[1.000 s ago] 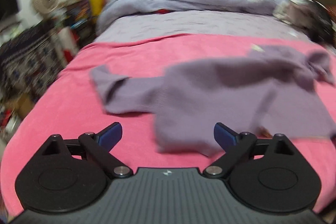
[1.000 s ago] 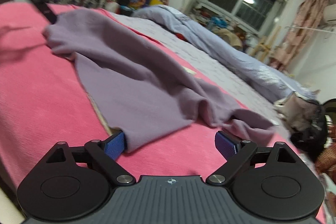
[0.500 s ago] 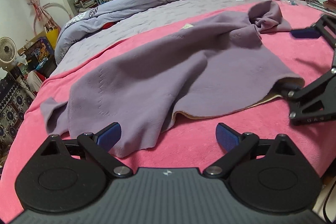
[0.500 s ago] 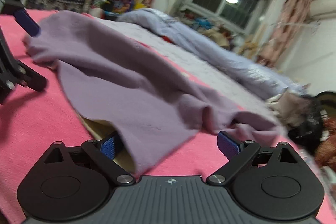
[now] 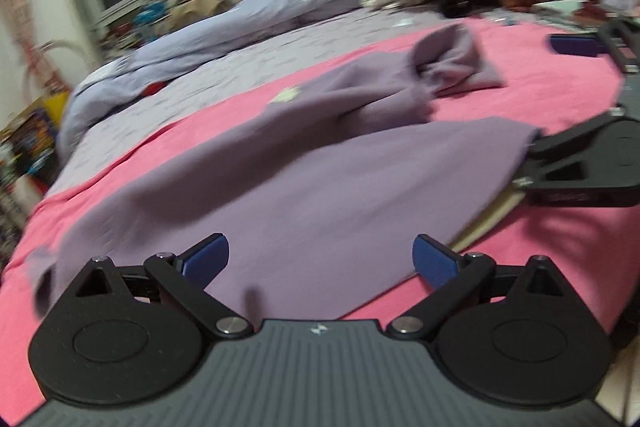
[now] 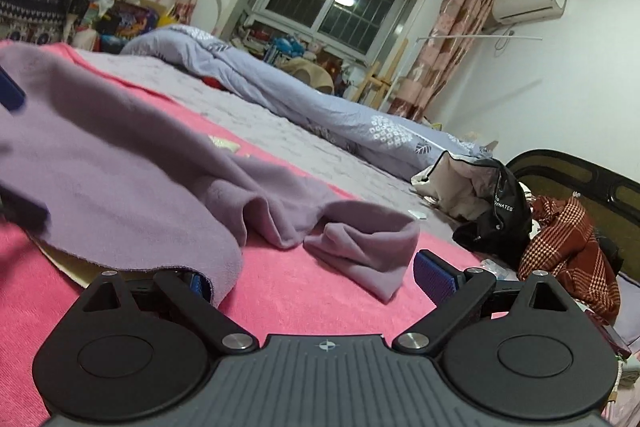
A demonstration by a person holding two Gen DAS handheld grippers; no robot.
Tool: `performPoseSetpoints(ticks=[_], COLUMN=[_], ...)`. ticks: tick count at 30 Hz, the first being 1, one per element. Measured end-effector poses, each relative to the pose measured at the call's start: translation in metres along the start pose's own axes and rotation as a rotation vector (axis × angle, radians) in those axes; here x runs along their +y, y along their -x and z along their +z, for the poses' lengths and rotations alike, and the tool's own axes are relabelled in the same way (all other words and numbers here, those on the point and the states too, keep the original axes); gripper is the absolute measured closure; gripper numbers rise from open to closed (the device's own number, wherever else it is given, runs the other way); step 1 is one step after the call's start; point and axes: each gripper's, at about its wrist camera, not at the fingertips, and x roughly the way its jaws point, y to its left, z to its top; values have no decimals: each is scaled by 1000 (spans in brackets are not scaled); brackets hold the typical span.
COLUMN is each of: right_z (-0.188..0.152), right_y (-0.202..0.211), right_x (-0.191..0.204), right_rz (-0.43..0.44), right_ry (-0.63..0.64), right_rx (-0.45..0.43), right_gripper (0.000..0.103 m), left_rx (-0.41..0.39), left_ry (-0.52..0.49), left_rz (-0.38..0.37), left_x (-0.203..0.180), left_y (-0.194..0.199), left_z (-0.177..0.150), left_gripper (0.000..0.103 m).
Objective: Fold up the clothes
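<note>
My left gripper (image 5: 320,259) fingers spread wide over the purple sweater (image 5: 304,195) on the pink blanket (image 5: 560,95). My right gripper (image 6: 320,273) fingers apart, sweater hem draping one. Black bag (image 6: 500,215) print ends "INATES".

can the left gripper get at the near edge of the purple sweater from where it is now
Probably yes. The left gripper is open, the purple sweater hem lies between its fingers, and nothing blocks it.

Both wrist views sit low and close over the pink blanket (image 5: 552,99) — sharing the purple garment (image 6: 120,179).
</note>
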Motion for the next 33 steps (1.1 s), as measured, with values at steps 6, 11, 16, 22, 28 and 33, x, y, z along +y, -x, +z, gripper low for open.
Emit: performPoseSetpoints(ticks=[6,11,16,22,28,33], right_z=[2,2,-2,-4,-5,-2], right_y=[0,0,1,3,2,6], right_x=[-6,-6,-3,2,0,-4], right_rz=[21,17,-8,-32,-27,5], right_ry=[-43,-41,-34,-13,-27,-61], right_rx=[-1,-5,-11,-23,-1,-17], right_gripper=[8,7,6,5,4,3], left_rx=[-30,-21,31,114,158,-38], left_ry=[-100,-57,99,393,707,633], left_rz=[-32,23,218,472,623,334], left_x=[-23,-18,30,110,178,151], left_y=[-14,-26,-30,-16,29,69], left_z=[7,9,-11,-52,-109,-102], left_gripper=[1,1,1,1,2,2])
